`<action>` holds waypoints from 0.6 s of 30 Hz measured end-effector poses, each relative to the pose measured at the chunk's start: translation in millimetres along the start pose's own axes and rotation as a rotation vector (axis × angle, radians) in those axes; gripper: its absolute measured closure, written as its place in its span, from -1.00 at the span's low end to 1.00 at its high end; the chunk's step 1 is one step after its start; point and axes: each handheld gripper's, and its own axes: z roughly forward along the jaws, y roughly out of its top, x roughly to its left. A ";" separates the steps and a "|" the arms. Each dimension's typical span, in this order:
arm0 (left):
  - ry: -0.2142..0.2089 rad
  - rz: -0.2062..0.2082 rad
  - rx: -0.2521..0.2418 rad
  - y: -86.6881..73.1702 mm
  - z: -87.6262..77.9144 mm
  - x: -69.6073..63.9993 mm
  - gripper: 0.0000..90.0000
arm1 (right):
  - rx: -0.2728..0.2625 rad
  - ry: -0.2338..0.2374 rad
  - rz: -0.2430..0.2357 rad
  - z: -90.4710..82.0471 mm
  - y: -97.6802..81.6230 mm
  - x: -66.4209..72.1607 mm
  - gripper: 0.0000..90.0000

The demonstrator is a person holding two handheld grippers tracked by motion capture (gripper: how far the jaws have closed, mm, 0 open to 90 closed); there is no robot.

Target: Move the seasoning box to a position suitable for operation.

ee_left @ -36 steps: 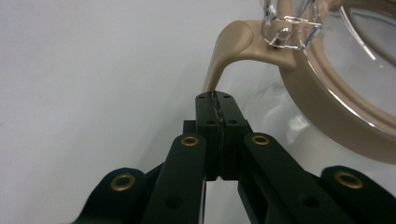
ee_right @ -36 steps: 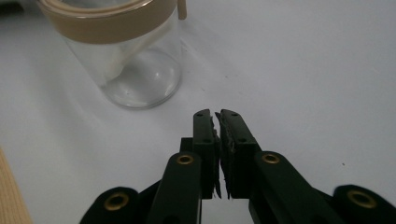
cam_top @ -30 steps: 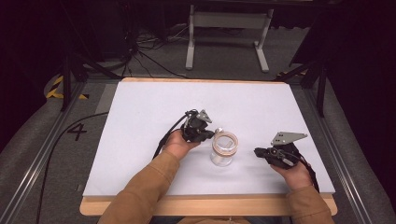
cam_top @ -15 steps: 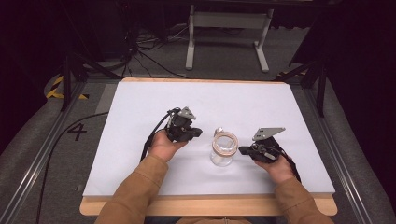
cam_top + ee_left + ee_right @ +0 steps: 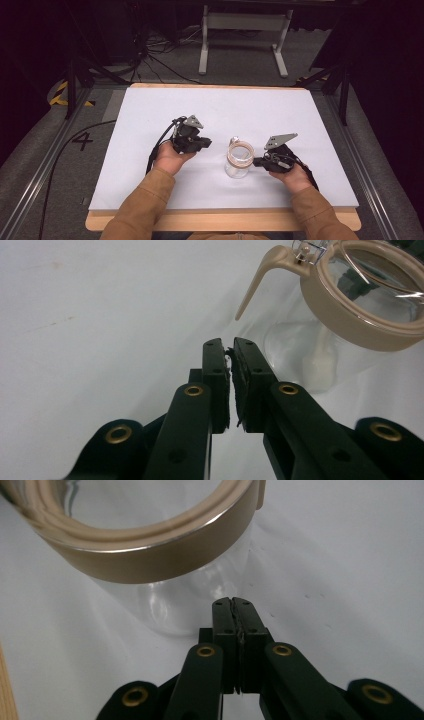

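Observation:
A clear glass jar [image 5: 238, 161] with a tan lid ring and a wire clasp stands upright on the white table [image 5: 150, 110]. My left gripper [image 5: 207, 144] is held a short way to the jar's left, apart from it. Its jaws have just been opening and stand a narrow gap apart with nothing between them [image 5: 231, 352]. The jar [image 5: 360, 315] and its tan latch lever [image 5: 255, 285] lie just beyond the left gripper's tips. My right gripper [image 5: 256, 162] is shut with nothing in it, and its tips [image 5: 233, 602] sit right by the jar's glass wall [image 5: 165, 555].
A metal stand [image 5: 240, 35] and loose cables [image 5: 150, 55] sit on the floor behind the table. A "4" mark [image 5: 82, 141] is on the floor at the left. The table's wooden front edge [image 5: 225, 220] runs below my forearms.
My left gripper has drawn back leftward from the jar's lid and its jaws have parted slightly. My right gripper has moved left up to the jar's side and closed.

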 end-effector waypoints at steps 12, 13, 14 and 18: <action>-0.017 -0.013 -0.023 2.0 0.7 -0.4 0.84 | 0.026 0.025 -0.028 4.1 2.2 11.4 0.98; -0.018 -0.014 -0.020 2.2 0.4 -0.1 0.84 | 0.028 0.026 -0.028 4.4 2.5 12.3 0.98; -0.020 -0.015 -0.020 2.2 0.3 0.0 0.84 | 0.030 0.029 -0.033 4.8 2.8 13.2 0.98; -0.023 -0.016 -0.019 2.7 -1.0 -0.2 0.84 | 0.037 0.044 -0.042 7.1 3.9 16.2 0.98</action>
